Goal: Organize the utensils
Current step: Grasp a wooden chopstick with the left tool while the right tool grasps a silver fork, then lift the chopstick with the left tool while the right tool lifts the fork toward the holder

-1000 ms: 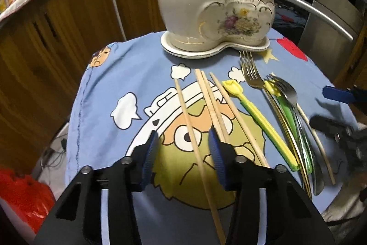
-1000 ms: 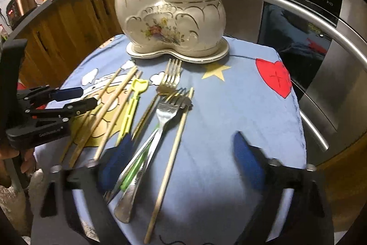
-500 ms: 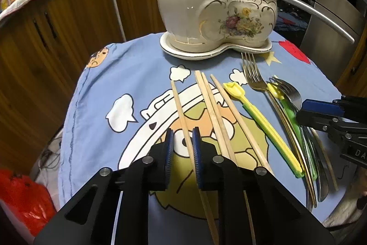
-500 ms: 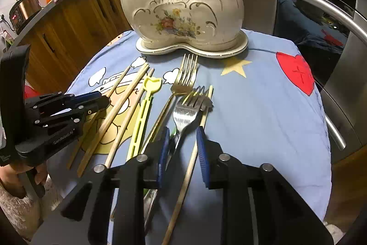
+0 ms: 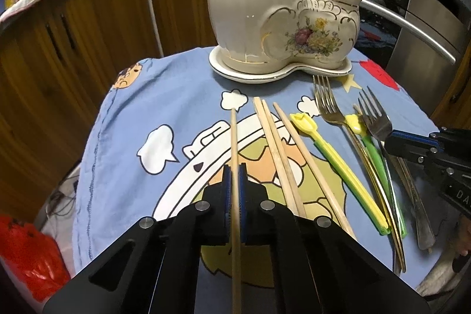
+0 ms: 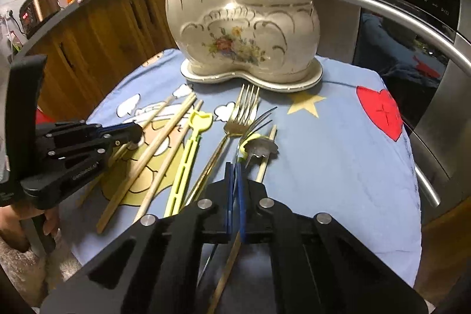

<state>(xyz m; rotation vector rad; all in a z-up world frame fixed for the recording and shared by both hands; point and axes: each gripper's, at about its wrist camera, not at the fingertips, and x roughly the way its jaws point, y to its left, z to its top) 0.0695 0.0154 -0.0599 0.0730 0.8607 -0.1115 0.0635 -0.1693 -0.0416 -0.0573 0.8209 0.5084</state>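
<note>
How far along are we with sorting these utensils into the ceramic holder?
Barely started: nothing shows above the rims of the ceramic holder. In hand: the left claw is shut on a chopstick, the right claw on a silver fork. Left on the cloth: three chopsticks, the gold fork and the yellow picks.

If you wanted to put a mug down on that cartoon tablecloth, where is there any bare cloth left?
Two patches look free: the right side around the red heart, beyond the loose wooden chopstick, and the left edge by the white speech-bubble print. The middle is crowded with wooden chopsticks, a yellow plastic pick and steel forks. The cream ceramic utensil holder fills the far end.
</note>
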